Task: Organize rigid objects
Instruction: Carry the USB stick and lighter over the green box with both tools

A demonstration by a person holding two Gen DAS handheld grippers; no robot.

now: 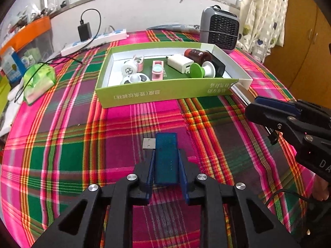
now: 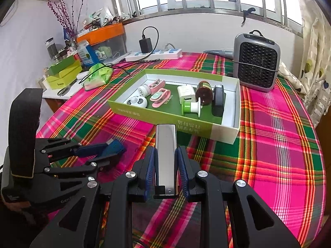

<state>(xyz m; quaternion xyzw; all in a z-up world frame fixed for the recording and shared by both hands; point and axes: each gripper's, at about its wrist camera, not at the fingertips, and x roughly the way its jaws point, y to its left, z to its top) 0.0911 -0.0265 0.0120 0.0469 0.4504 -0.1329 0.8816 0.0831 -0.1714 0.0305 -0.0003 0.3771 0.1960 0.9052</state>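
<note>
My left gripper is shut on a blue USB dongle with a metal plug, held above the plaid cloth. It also shows in the right wrist view, left of my right gripper. My right gripper is shut on a shiny silver metal bar, held just in front of the green and white box. The box holds several small items: a white charger, a brown bottle, a green and white spool, pink clips and white round gadgets.
A grey heater stands behind the box at the right. A white power strip with a black adapter lies at the back. A green bag, scissors and boxes sit at the left table edge. A curtain hangs right.
</note>
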